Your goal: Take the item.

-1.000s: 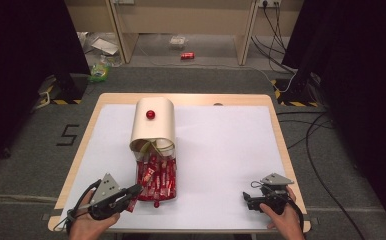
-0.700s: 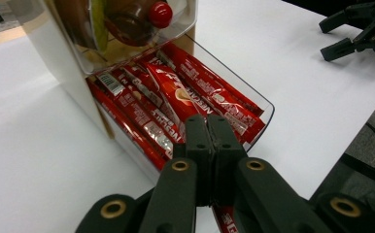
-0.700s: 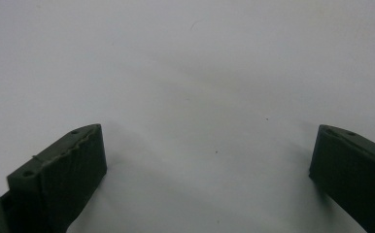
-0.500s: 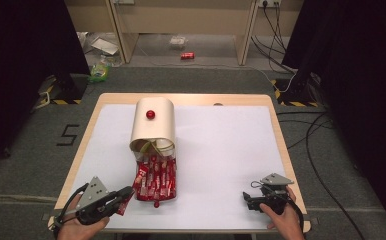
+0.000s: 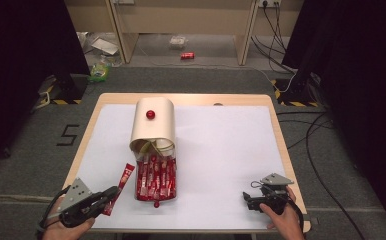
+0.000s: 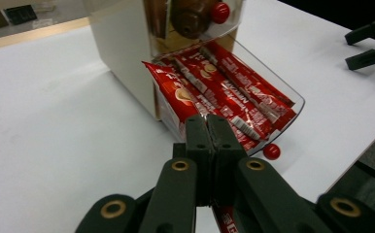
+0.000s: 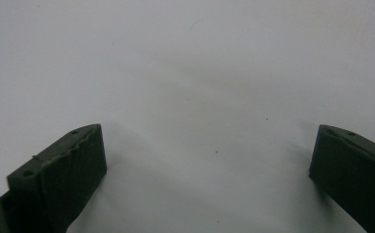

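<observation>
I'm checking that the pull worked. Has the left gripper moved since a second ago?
Yes. The left gripper, shut on a red sachet, has drawn away from the drawer, toward the table's left corner.

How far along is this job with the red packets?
Done: the clear drawer of the cream box is pulled open. In hand: the left gripper is shut on one red sachet, drawn clear. Left: many sachets remain inside; the right gripper rests open.

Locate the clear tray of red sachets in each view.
High view: clear tray sits centre-left on the white table sheet, below the cream dispenser.
Left gripper view: upper middle, just beyond the shut left tongs.
Right gripper view: not in it.
Shared landmark: the cream dispenser.
</observation>
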A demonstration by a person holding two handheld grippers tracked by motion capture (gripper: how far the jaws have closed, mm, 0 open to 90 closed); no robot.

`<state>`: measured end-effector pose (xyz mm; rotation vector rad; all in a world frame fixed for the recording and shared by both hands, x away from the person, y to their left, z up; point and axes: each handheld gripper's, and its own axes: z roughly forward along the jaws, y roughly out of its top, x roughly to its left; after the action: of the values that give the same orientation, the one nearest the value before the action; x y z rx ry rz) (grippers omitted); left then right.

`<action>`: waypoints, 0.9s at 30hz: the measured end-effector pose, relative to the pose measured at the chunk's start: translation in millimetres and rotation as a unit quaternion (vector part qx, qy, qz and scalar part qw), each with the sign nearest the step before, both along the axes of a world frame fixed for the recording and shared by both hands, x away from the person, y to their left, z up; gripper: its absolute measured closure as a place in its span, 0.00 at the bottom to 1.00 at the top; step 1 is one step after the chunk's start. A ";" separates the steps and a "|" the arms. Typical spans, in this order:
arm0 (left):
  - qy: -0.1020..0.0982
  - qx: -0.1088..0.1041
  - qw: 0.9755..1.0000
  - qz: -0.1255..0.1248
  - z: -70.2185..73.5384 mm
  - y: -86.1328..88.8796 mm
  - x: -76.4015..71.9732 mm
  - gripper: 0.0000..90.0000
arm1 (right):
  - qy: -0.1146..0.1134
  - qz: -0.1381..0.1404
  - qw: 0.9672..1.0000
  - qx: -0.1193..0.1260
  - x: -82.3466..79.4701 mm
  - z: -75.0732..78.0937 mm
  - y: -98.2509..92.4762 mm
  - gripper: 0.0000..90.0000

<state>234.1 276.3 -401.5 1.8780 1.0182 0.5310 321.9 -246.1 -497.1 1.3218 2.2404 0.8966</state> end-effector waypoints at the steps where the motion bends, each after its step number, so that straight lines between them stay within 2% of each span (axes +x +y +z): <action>1: -0.001 -0.001 1.000 0.004 -0.2 2.2 -0.1 0.98 | 0.000 0.000 1.000 0.000 0.0 0.0 0.0 0.00; 6: -0.002 0.001 1.000 0.019 -1.0 11.2 0.6 0.98 | 0.000 0.000 1.000 0.000 0.1 -0.1 0.0 0.00; 12: -0.003 0.005 0.999 0.039 -6.2 18.1 8.5 0.98 | 0.000 0.000 1.000 0.000 0.0 0.0 0.0 0.00; 21: -0.009 0.013 0.998 0.060 -11.9 21.4 23.2 0.98 | 0.000 -0.001 1.000 0.000 0.1 -0.1 0.1 0.00; 27: -0.005 0.013 0.998 0.067 -16.0 20.5 34.6 0.98 | 0.000 -0.001 1.000 0.000 0.1 -0.2 0.1 0.00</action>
<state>268.6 296.8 -417.5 1.8361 1.1406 0.6343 322.0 -246.0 -497.2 1.3229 2.2384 0.8977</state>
